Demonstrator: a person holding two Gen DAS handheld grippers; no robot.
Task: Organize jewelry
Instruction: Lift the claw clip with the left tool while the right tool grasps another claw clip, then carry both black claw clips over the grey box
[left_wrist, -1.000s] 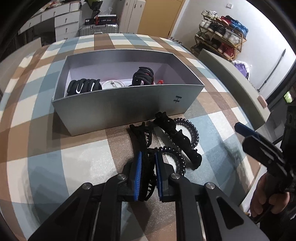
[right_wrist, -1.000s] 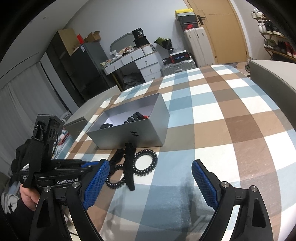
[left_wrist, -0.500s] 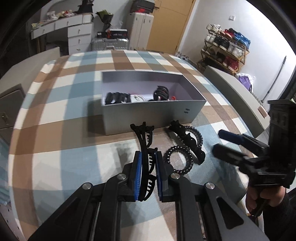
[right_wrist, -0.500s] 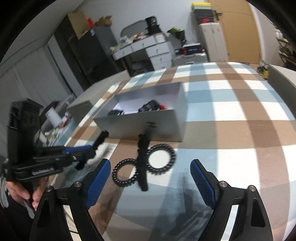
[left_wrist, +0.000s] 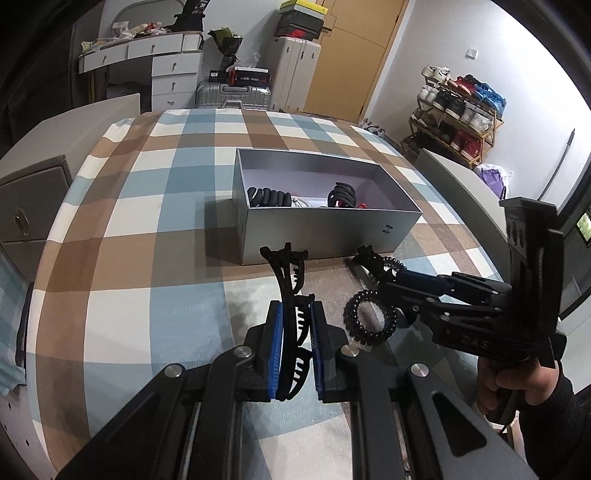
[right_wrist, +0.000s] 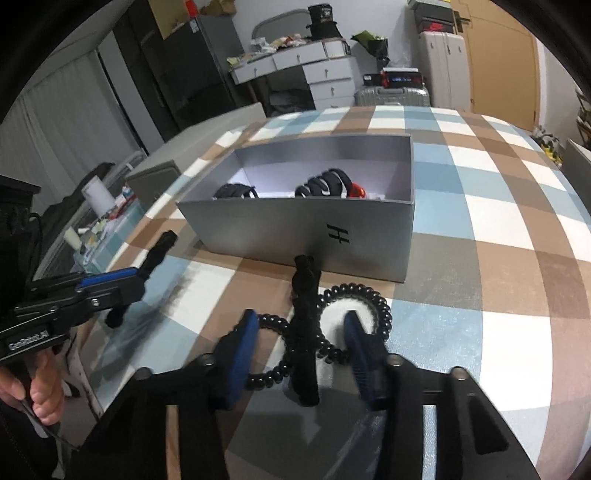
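Holding a black hair clip (left_wrist: 291, 314) tight in the left tongs (left_wrist: 294, 347), low in the middle of the frame.
The right tongs (right_wrist: 301, 347) have just been closing around another black clip (right_wrist: 306, 325) and two curly hair ties (right_wrist: 354, 295), not pressing yet. Both clips sit below the grey box (right_wrist: 369, 243) on the checked cloth (left_wrist: 147, 258).

Even, soft indoor light; fisheye bending with dark corners, slight motion blur in the right view.

An "H" mark stands on the grey box's (right_wrist: 306, 229) near wall — "GenRobot.AI" on the left gripper's (right_wrist: 147, 275) body, at nine o'clock.
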